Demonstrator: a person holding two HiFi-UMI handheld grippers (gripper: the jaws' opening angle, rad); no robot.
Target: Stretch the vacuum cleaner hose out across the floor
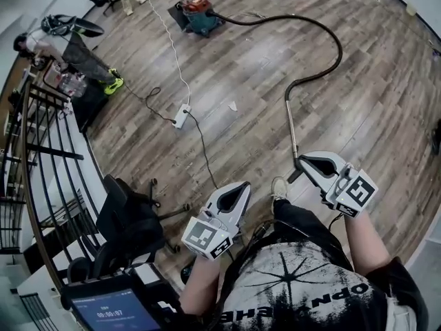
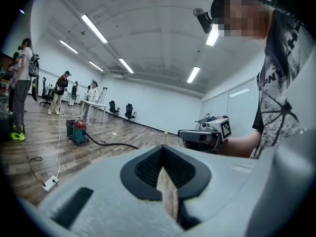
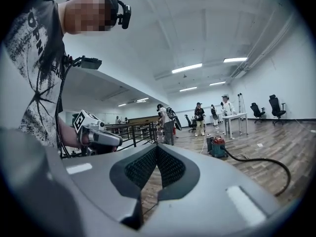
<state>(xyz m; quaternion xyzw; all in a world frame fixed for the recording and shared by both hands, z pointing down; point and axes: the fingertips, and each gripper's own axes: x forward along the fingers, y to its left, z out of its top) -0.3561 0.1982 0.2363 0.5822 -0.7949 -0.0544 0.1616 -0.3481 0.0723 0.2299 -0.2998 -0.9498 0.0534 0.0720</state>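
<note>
Left tongs and right tongs are both showing closed jaws with nothing between them. A person is holding them out in front of the body, above a wooden floor.

The vacuum cleaner hose, black, is lying on that floor. It is running from a red and teal vacuum cleaner standing at the far side of the room. From there it is sweeping in a wide arc to the right, then bending back toward the person. There it is joining a straight metal wand. In the head view the wand's near end is lying just beside the right tongs, and neither pair of tongs is gripping it.

A white power strip is lying mid-floor on a thin cable. A black office chair is standing near the left tongs, beside a dark railing. Another person is bending down at the far left.
</note>
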